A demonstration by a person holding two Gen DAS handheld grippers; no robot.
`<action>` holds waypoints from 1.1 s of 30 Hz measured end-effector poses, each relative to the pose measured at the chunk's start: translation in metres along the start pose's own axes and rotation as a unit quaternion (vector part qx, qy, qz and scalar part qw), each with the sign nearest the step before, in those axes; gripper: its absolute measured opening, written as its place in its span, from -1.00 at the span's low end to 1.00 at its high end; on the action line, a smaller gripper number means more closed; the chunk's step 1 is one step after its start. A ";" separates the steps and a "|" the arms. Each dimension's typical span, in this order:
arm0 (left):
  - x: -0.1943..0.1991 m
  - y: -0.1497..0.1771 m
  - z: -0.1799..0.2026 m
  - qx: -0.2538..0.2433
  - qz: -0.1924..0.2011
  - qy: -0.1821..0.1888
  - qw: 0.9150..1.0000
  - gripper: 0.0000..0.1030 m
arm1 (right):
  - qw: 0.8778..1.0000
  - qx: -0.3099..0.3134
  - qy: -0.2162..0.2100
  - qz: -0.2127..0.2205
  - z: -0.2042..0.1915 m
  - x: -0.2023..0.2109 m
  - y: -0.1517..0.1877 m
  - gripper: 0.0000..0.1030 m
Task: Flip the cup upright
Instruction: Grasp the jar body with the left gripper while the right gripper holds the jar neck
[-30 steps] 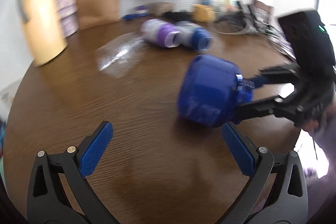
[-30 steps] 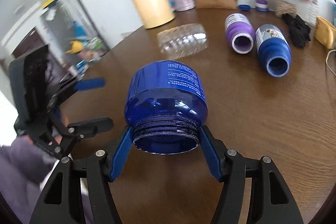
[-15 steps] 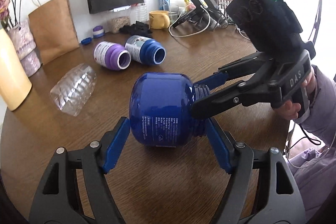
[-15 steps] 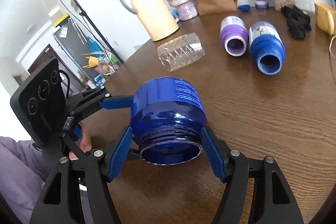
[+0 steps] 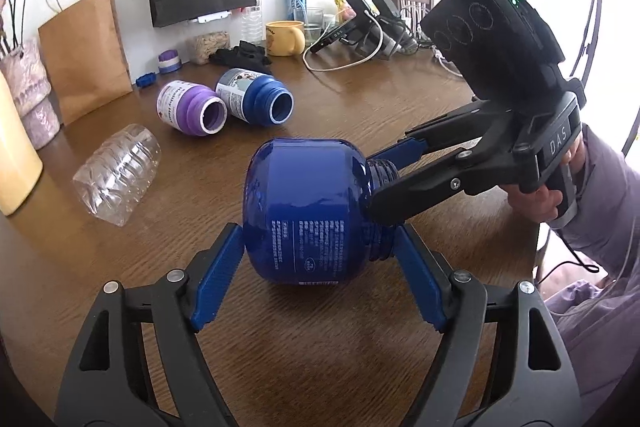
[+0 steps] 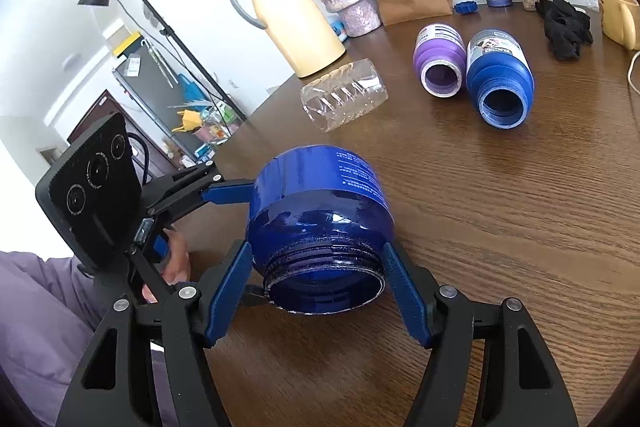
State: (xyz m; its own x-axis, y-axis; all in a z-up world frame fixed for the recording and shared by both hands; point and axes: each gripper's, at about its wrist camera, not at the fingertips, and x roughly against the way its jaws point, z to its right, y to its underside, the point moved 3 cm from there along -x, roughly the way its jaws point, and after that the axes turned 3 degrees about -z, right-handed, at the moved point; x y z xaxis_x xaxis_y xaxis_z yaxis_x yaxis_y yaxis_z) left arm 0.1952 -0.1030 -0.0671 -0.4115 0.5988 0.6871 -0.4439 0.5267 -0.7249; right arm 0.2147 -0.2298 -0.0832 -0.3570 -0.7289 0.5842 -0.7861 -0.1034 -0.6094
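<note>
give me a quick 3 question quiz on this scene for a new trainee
1. True or false: the blue jar stands upright on the table.
2. Which gripper is clamped on the jar's threaded neck? A) left gripper B) right gripper C) neither
3. Fill in: beside the purple bottle lies a ____ bottle, its mouth open toward the right wrist camera.

Key: 1 false, it lies on its side. 2 B; the left gripper's fingers flank the jar's body and base. 3 blue.
</note>
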 end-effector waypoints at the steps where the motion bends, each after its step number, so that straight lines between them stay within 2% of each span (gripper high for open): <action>1: 0.001 0.002 -0.003 0.010 -0.004 0.020 1.000 0.44 | 1.000 0.002 -0.005 0.000 -0.001 0.001 0.001 0.41; 3: -0.001 0.005 -0.006 0.024 -0.019 0.039 0.999 0.45 | 1.000 0.003 -0.028 0.005 -0.002 0.003 0.000 0.41; 5: 0.003 0.009 -0.004 0.030 -0.017 0.039 0.999 0.41 | 0.999 0.003 -0.038 0.003 -0.003 0.001 -0.001 0.41; 6: 0.007 0.010 -0.002 0.031 -0.011 0.035 0.999 0.27 | 0.999 0.005 -0.038 0.001 -0.004 -0.001 0.000 0.41; 7: 0.010 0.011 0.000 0.033 -0.005 0.029 0.999 0.25 | 0.999 0.007 -0.037 -0.002 -0.005 -0.003 0.001 0.41; 11: 0.022 0.020 0.002 0.063 0.001 0.018 0.998 0.24 | 0.998 0.010 -0.058 -0.010 -0.012 -0.008 0.003 0.41; 16: 0.037 0.039 0.003 0.102 -0.003 -0.010 0.995 0.25 | 0.997 0.034 -0.068 -0.025 -0.032 -0.022 0.002 0.42; 22: 0.050 0.050 -0.011 0.141 0.006 -0.023 0.990 0.25 | 0.995 0.054 -0.073 -0.039 -0.046 -0.042 -0.007 0.42; 26: 0.056 0.055 -0.019 0.186 0.030 -0.024 0.982 0.24 | 0.996 0.038 -0.077 -0.034 -0.045 -0.049 -0.015 0.43; 28: 0.057 0.057 -0.023 0.210 0.038 -0.023 0.977 0.24 | 0.997 0.038 -0.064 -0.025 -0.046 -0.049 -0.018 0.43; 30: 0.060 0.061 -0.030 0.245 0.049 -0.021 0.968 0.24 | 0.999 0.032 -0.042 -0.006 -0.047 -0.045 -0.018 0.45; 31: 0.061 0.062 -0.032 0.257 0.056 -0.020 0.965 0.24 | 0.999 0.025 -0.031 0.003 -0.047 -0.044 -0.018 0.55; 33: 0.061 0.065 -0.039 0.291 0.077 -0.013 0.954 0.24 | 0.999 0.003 -0.041 0.013 -0.046 -0.043 -0.017 0.58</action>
State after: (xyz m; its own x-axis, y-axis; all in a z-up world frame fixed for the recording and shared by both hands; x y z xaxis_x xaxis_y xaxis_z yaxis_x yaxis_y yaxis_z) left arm 0.1726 -0.0086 -0.0743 -0.5242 0.6228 0.5809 -0.7396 0.0053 -0.6731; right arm 0.2207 -0.1654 -0.0733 -0.3347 -0.7843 0.5223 -0.7745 -0.0869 -0.6266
